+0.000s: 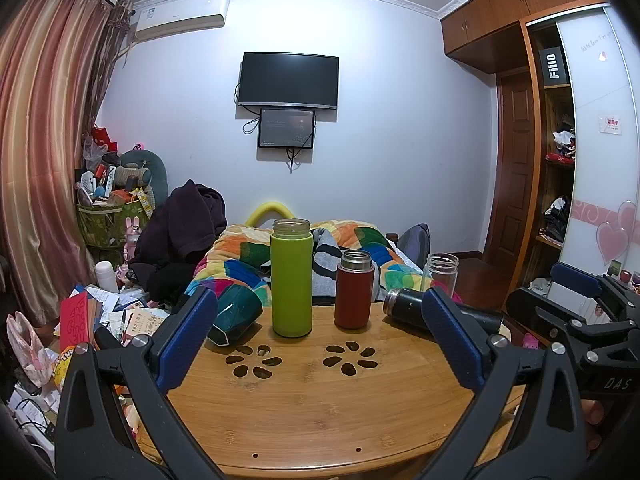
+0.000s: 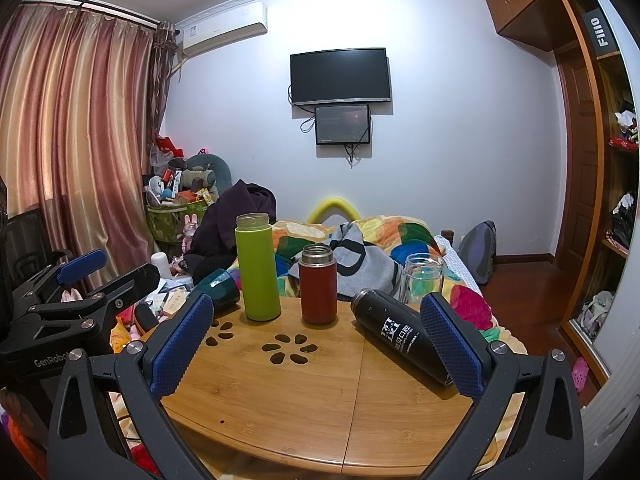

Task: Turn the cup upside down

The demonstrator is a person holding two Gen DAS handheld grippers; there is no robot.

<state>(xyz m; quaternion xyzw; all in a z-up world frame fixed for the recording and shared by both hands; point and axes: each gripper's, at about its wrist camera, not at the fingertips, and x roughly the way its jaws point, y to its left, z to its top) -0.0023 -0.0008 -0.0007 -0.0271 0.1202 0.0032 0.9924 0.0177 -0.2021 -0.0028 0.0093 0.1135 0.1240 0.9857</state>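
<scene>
On a round bamboo table (image 1: 320,408) stand a tall green bottle (image 1: 291,278), a red flask (image 1: 354,289) and a clear glass cup (image 1: 441,273), all upright with open mouths. A black flask (image 1: 408,309) lies on its side at the right, and a dark teal cup (image 1: 234,315) lies on its side at the left. My left gripper (image 1: 320,332) is open and empty above the near table. My right gripper (image 2: 316,340) is open and empty; its right pad (image 2: 452,344) is beside the lying black flask (image 2: 400,334). The green bottle (image 2: 257,267), red flask (image 2: 318,285), glass cup (image 2: 423,278) and teal cup (image 2: 220,290) also show there.
A bed with a colourful quilt (image 1: 360,248) lies behind the table. Clutter and papers (image 1: 116,312) fill the floor at left, by curtains (image 1: 44,160). A wardrobe (image 1: 560,160) stands at right. The right gripper's body (image 1: 580,320) shows in the left view, the left gripper's body (image 2: 60,312) in the right view.
</scene>
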